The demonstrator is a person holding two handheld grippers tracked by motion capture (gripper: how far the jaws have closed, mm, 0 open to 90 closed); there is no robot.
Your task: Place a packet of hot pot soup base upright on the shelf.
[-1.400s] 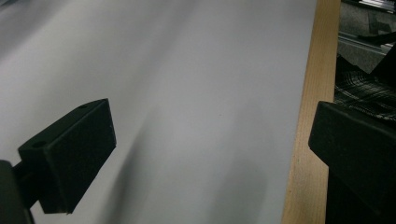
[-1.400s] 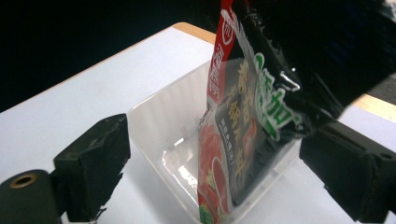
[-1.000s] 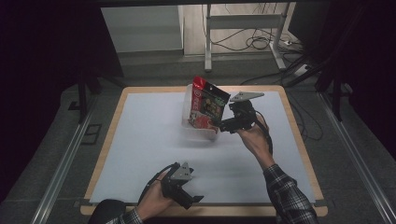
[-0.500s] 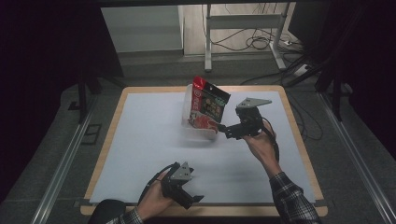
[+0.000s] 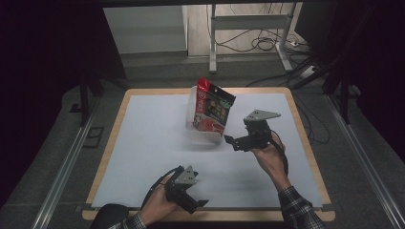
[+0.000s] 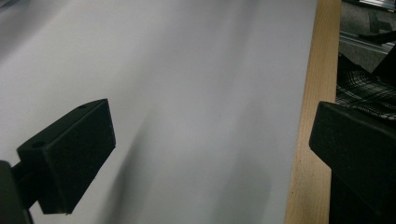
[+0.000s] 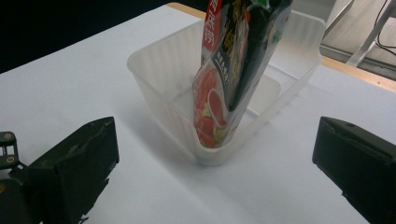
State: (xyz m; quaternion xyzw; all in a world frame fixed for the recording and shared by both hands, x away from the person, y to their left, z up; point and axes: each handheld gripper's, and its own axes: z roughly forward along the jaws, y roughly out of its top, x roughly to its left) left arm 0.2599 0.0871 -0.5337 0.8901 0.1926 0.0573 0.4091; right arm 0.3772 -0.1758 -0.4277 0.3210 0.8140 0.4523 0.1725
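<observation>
- A clear plastic tub (image 5: 203, 125) sits on the far middle part of the white tabletop (image 5: 143, 143), near its far wooden edge.
- A red and black snack packet (image 5: 213, 110) stands in the tub, leaning, with its top well above the rim. In the right gripper view the packet (image 7: 233, 70) rests its lower end against the tub's (image 7: 159, 84) near wall.
- The right gripper (image 5: 235, 141) is held above the tabletop just to the right of the tub, pointing toward it. It touches neither tub nor packet.
- The right fingers (image 7: 74, 163) are spread wide, released, with nothing between them; the tub lies ahead in the gap.
- The right hand (image 5: 268, 156) grips the tool from behind; a checked sleeve (image 5: 296, 210) covers the forearm.
- The left gripper (image 5: 195, 206) is low at the near edge of the tabletop, well apart from the tub, held by the left hand (image 5: 157, 206).
- The left fingers (image 6: 70, 154) are likewise spread wide and released, holding nothing; bare white surface (image 6: 201, 93) and the wooden border (image 6: 315, 116) lie between them.
- Cables (image 5: 267, 45) lie on the floor beyond the tabletop, beside a metal frame (image 5: 248, 28).
</observation>
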